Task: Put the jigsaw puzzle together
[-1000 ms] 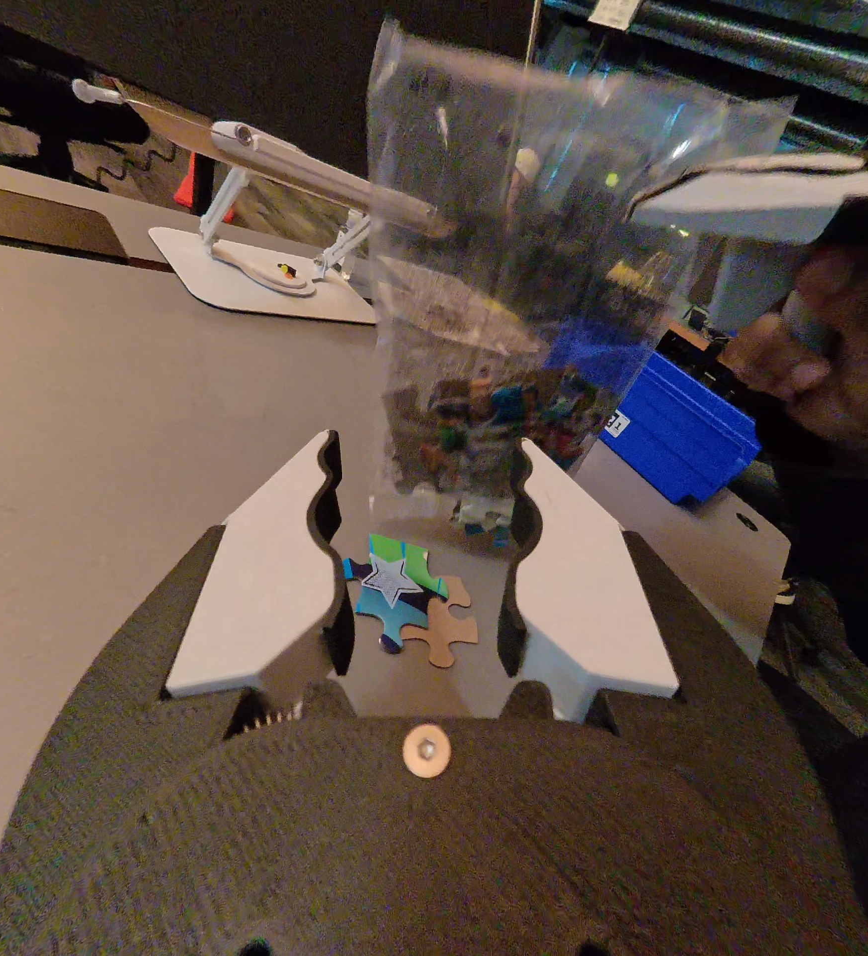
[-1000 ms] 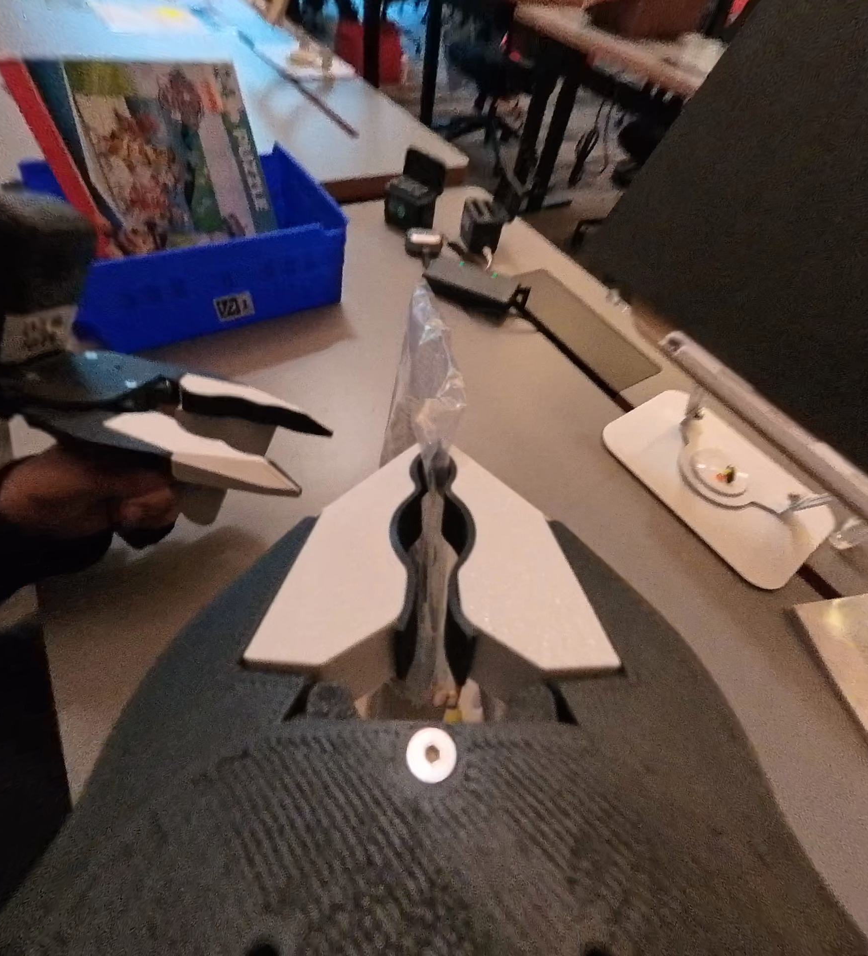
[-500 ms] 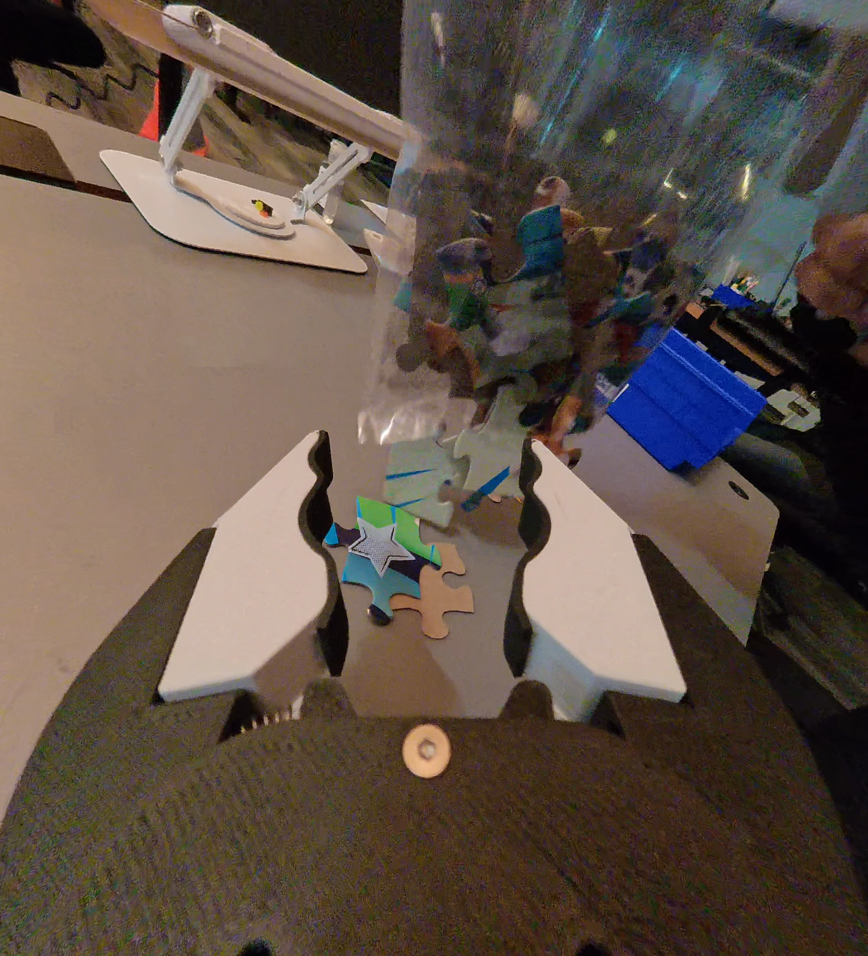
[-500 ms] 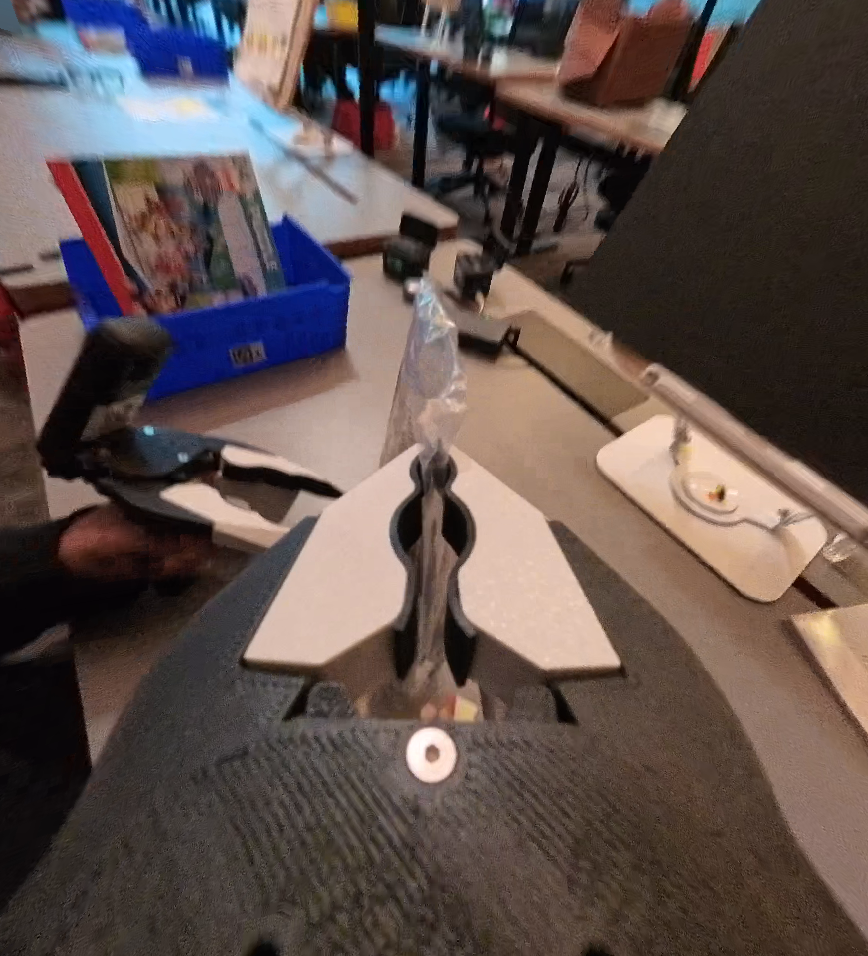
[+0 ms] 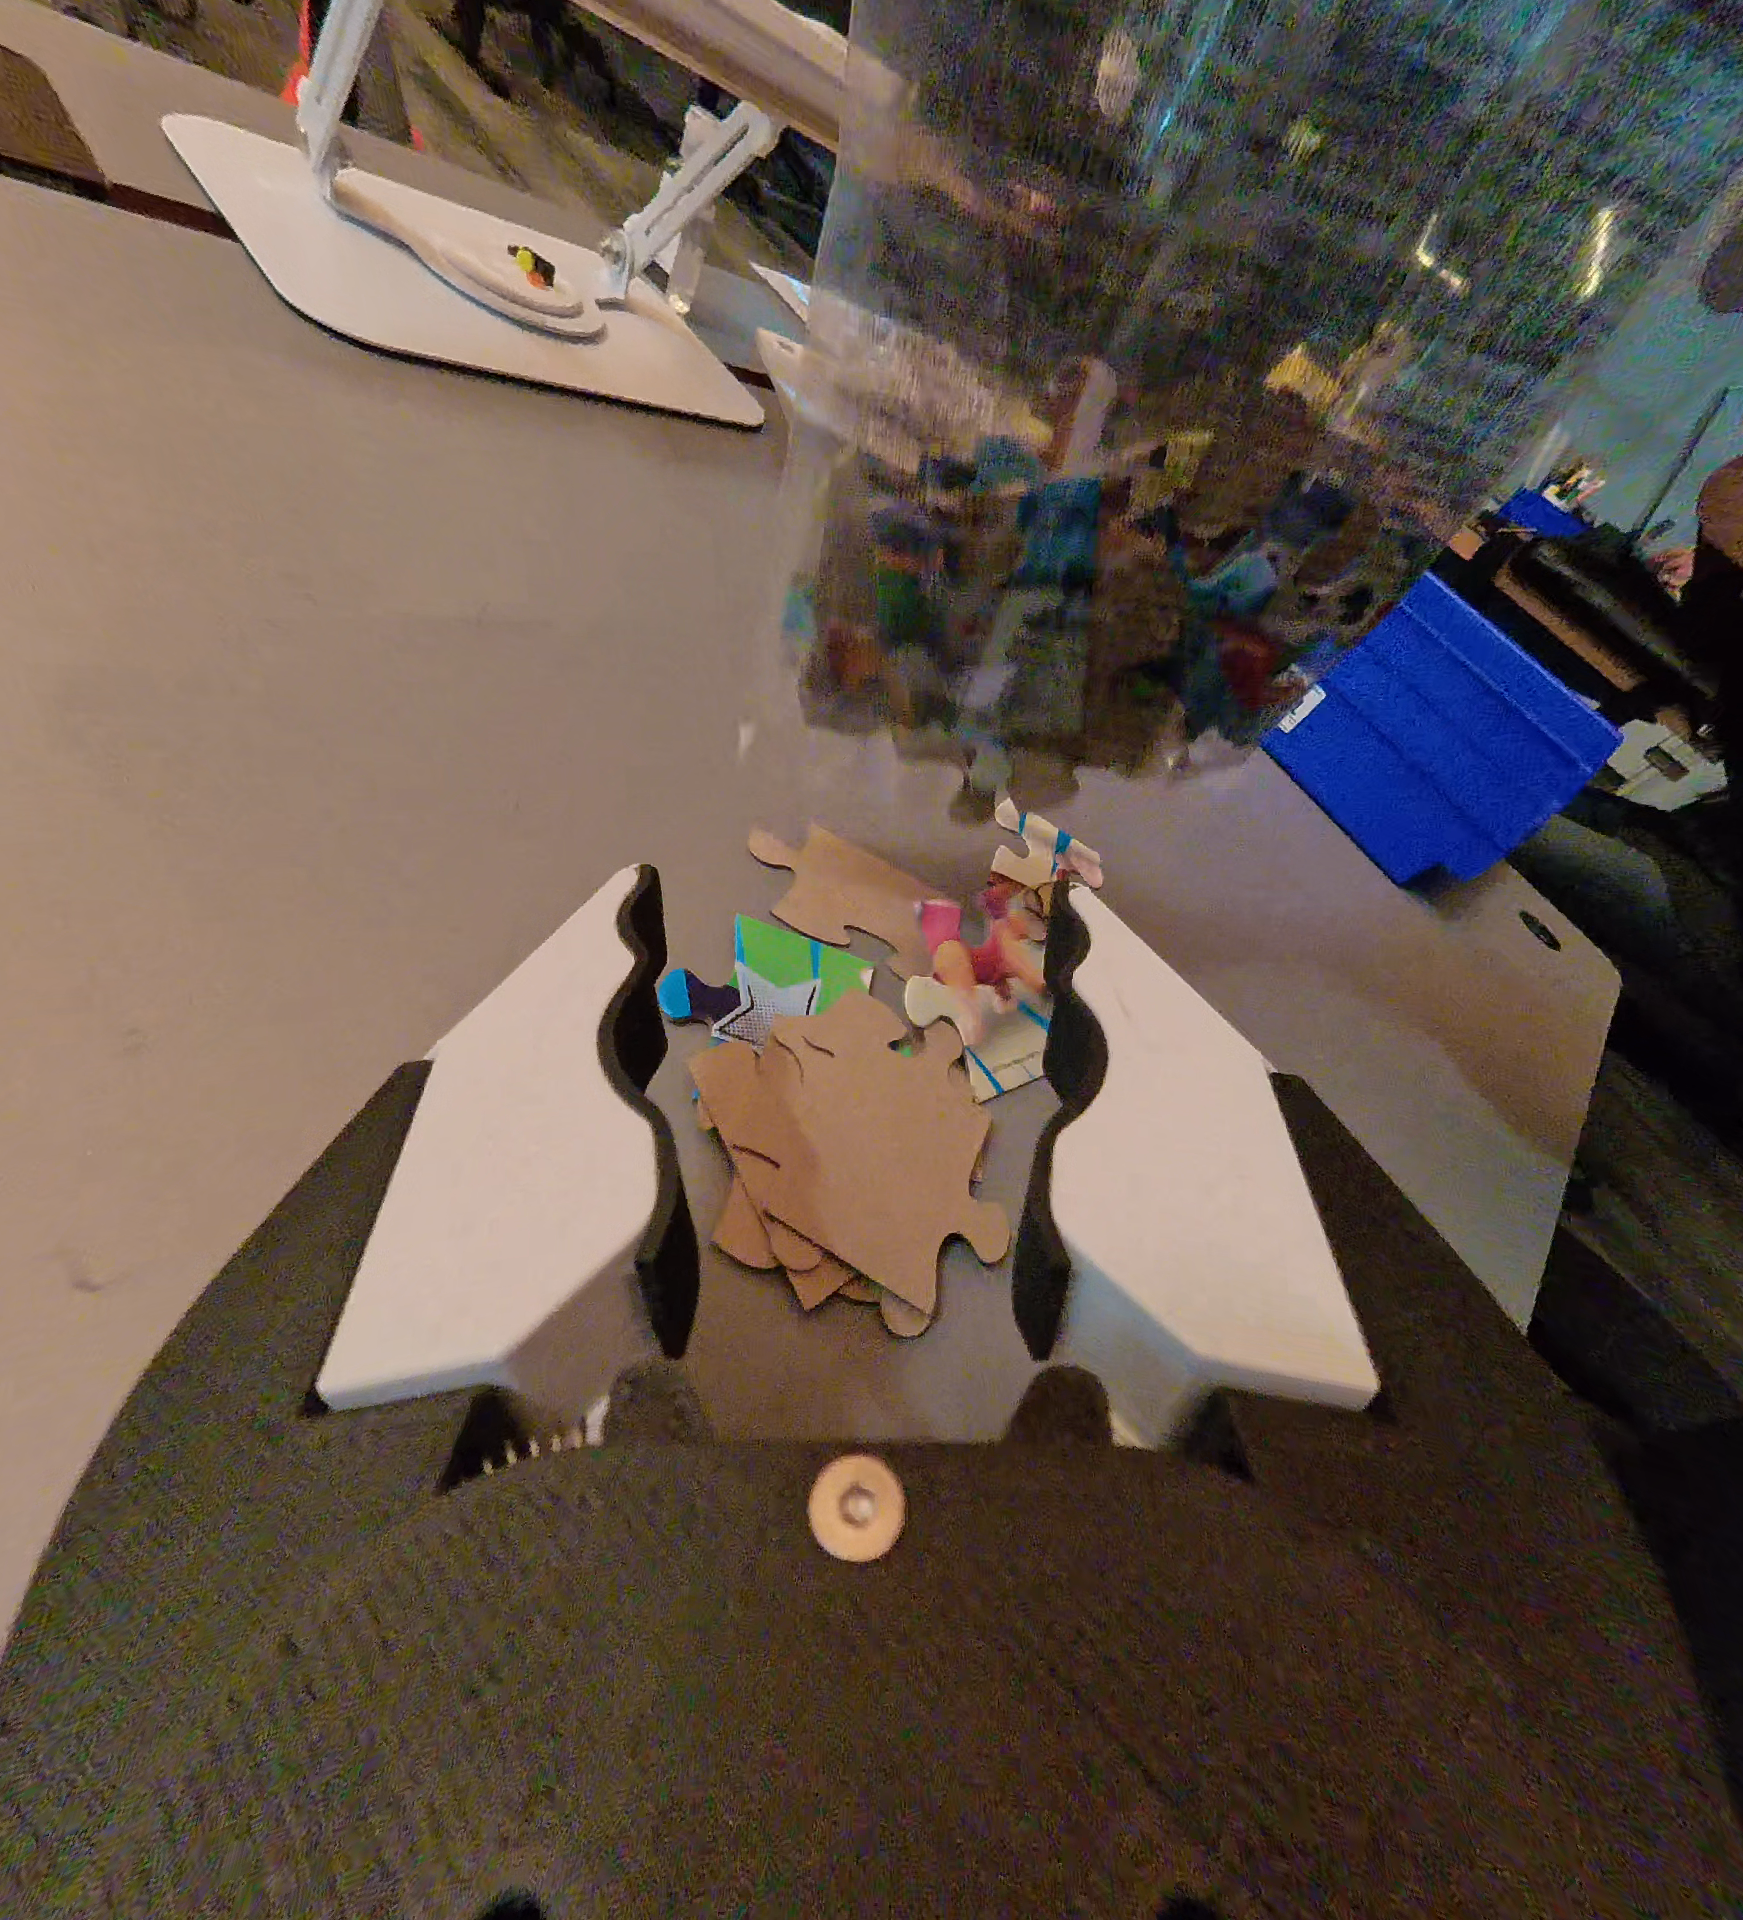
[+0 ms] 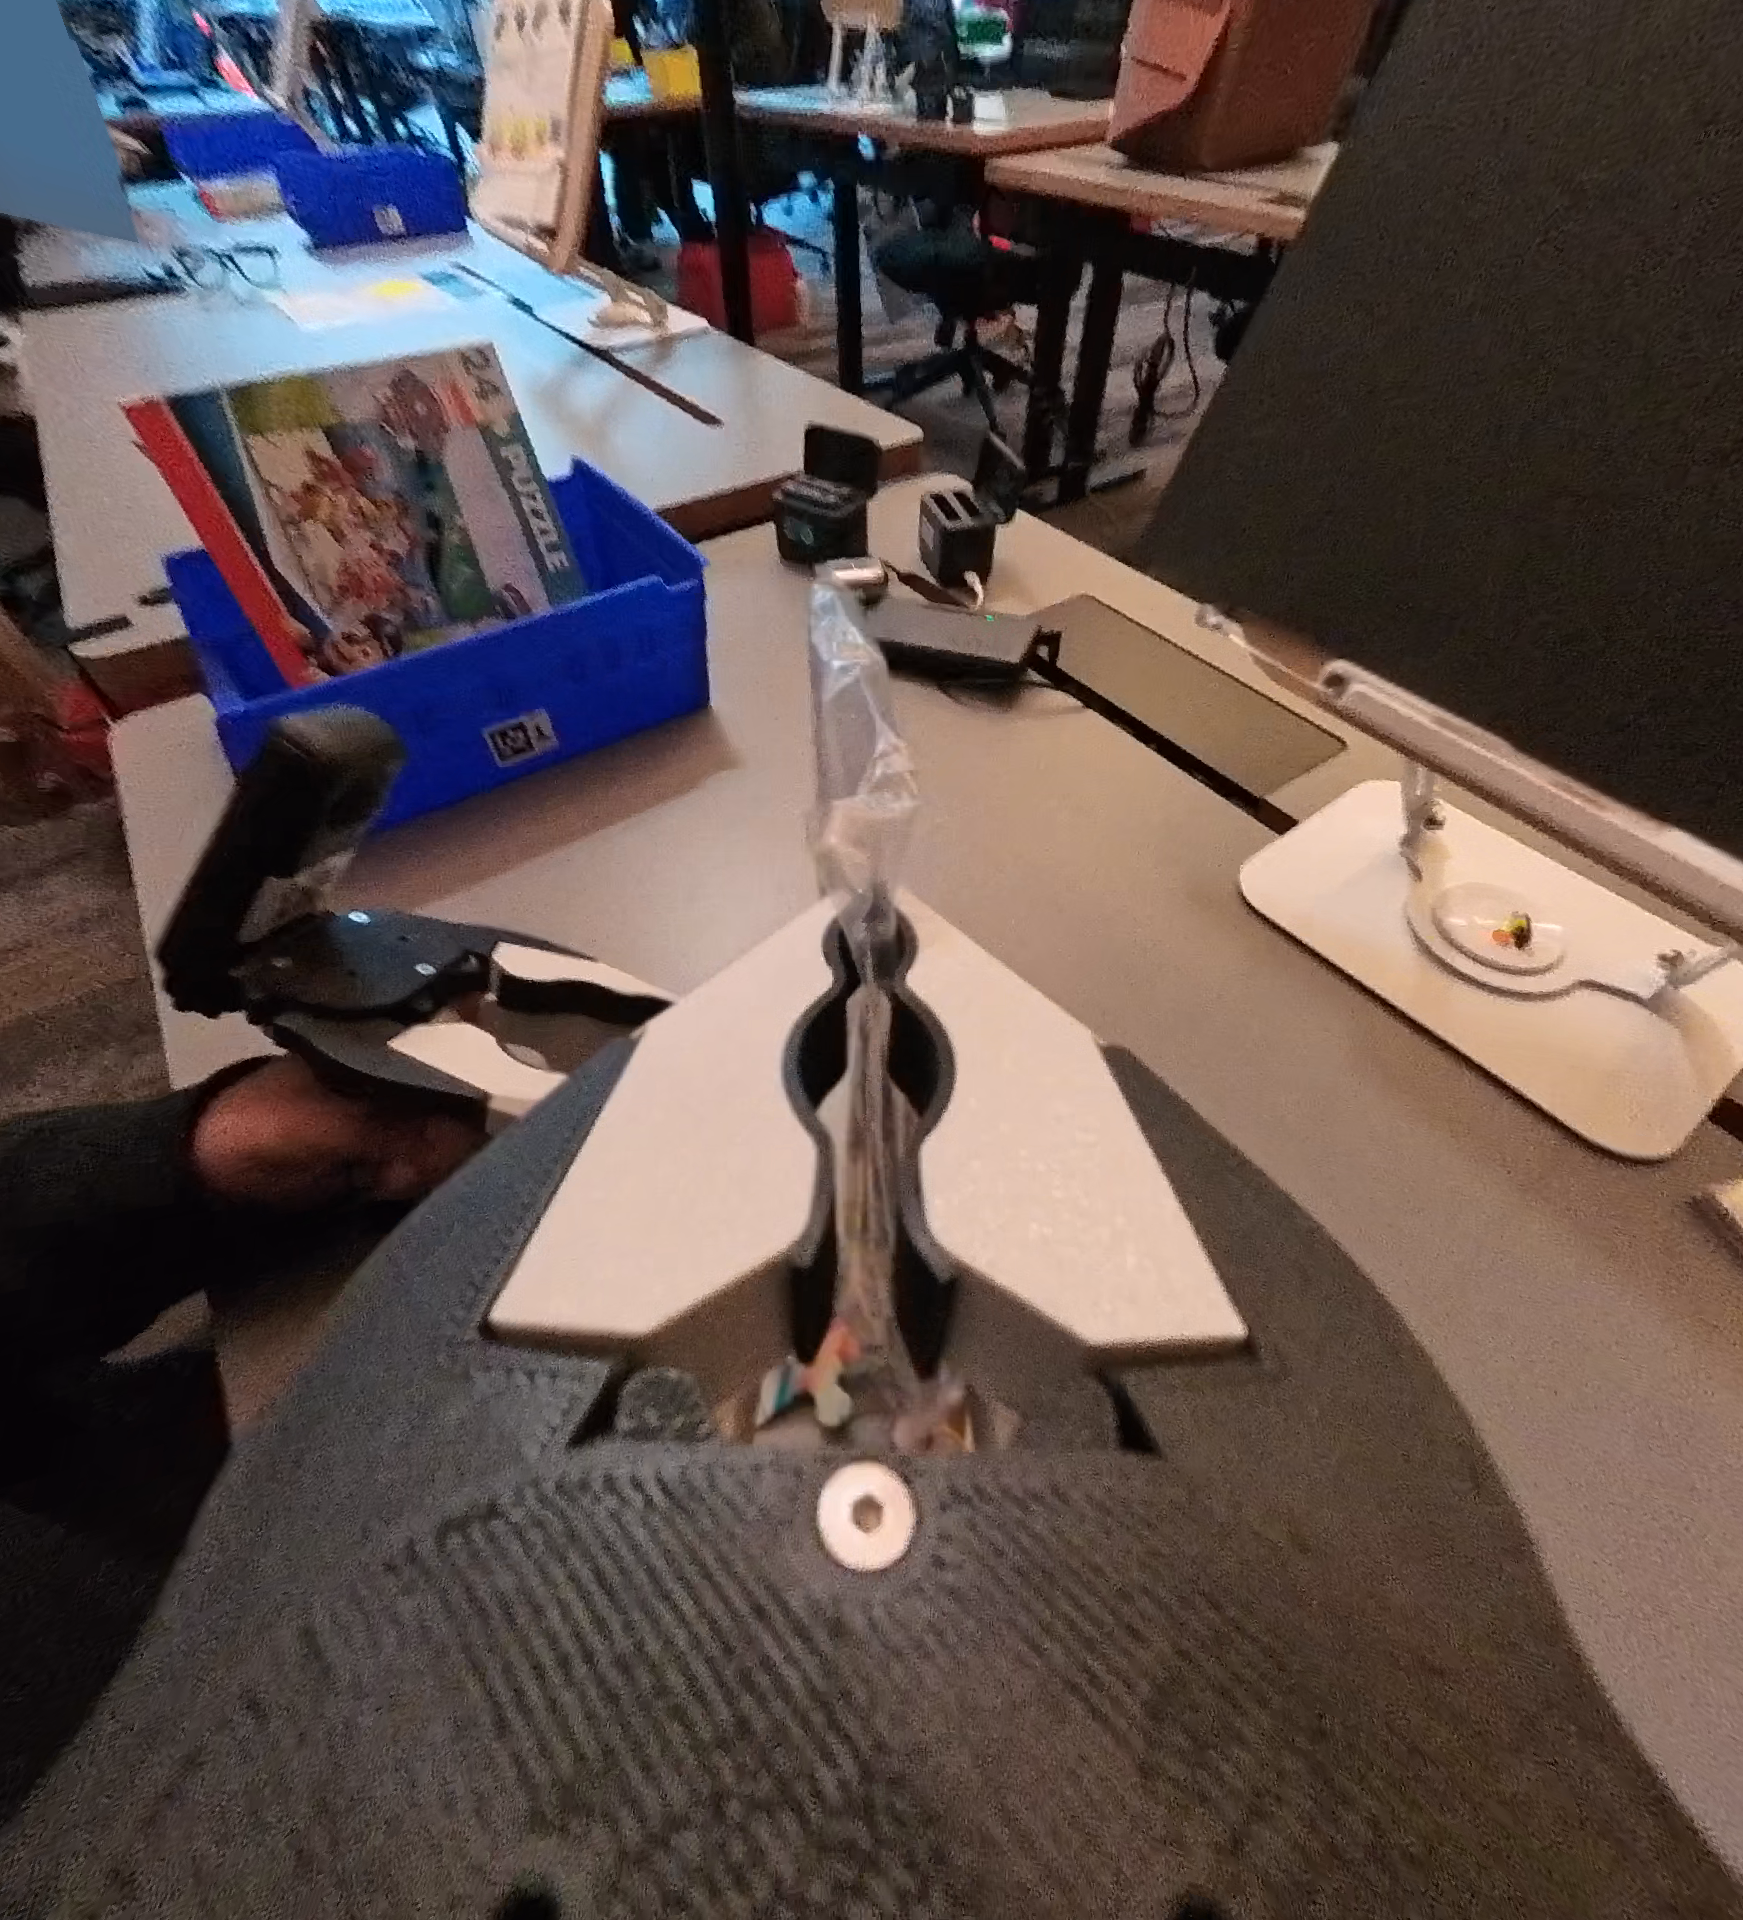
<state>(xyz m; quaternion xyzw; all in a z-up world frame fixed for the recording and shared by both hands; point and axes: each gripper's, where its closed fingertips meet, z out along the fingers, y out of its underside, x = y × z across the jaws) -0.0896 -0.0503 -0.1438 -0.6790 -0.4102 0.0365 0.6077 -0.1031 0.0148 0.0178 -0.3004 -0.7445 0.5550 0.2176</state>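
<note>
The right gripper point(image 6: 872, 940) is clamped on a clear bag point(image 5: 1210, 416) held mouth-down above the table point(image 5: 275, 675), puzzle pieces point(image 5: 846, 1132) lying heaped beneath it between the wide-spread, empty fingers of the left gripper point(image 5: 851, 925).

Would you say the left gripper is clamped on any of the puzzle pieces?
No, the left gripper stands open, the puzzle pieces lying loose on the table between its fingers.
</note>
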